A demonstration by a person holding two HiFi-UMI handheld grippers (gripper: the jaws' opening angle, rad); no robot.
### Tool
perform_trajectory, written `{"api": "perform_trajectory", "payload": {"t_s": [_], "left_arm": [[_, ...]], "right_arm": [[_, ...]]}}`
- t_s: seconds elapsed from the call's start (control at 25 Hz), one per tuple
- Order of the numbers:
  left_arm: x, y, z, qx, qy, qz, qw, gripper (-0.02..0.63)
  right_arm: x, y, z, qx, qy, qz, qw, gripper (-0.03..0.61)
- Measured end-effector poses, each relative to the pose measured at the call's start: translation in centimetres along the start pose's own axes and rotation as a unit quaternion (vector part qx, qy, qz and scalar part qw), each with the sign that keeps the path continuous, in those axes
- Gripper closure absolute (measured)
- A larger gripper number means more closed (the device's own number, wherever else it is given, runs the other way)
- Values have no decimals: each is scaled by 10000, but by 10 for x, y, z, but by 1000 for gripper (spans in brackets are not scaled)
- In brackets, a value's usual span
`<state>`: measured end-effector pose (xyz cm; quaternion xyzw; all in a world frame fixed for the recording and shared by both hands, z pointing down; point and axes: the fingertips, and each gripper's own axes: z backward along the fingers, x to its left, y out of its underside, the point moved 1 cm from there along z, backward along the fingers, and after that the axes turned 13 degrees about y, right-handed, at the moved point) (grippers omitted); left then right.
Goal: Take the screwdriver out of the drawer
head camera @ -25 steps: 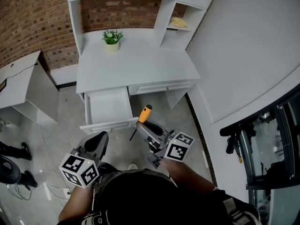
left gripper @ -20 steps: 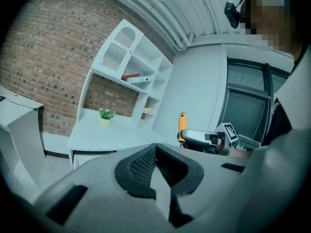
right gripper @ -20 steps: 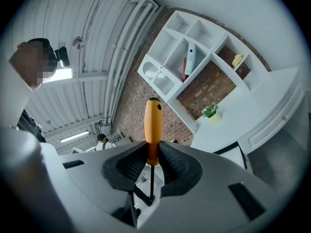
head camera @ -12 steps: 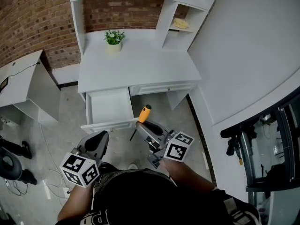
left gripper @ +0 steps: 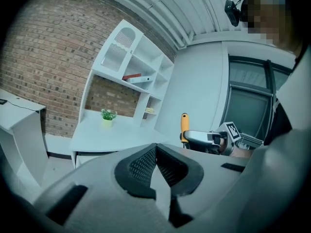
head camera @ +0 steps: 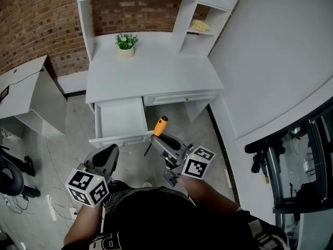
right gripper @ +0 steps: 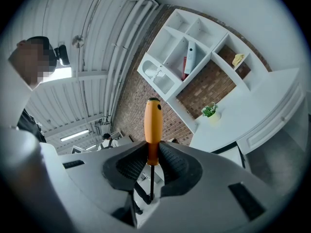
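Observation:
My right gripper (head camera: 157,138) is shut on the screwdriver (head camera: 161,126), which has an orange handle and a dark shaft. It is held in the air just in front of the open white drawer (head camera: 121,120), whose bare inside shows. In the right gripper view the screwdriver (right gripper: 152,126) stands upright between the jaws, shaft end down. My left gripper (head camera: 105,158) hangs lower left of the drawer, shut, with nothing between its jaws. In the left gripper view the screwdriver (left gripper: 184,124) shows at the right, held by the other gripper.
The white desk (head camera: 151,72) carries a small potted plant (head camera: 125,42) and a shelf unit (head camera: 192,4) at the back. A second white desk (head camera: 28,90) stands at the left. A person's feet (head camera: 28,178) are at the far left on the floor.
Both grippers and the screwdriver have stayed nearly still. The person's feet at the far left have shifted.

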<state>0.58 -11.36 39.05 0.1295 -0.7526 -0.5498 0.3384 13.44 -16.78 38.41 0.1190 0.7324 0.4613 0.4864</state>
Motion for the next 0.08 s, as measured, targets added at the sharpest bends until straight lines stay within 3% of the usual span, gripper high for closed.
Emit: {"api": "perform_trajectory", "payload": {"t_s": [0.08], "left_arm": [[0, 0, 0, -8, -8, 5, 10000, 597]], "right_arm": [[-1, 0, 0, 2, 10, -2, 10000, 505]]}}
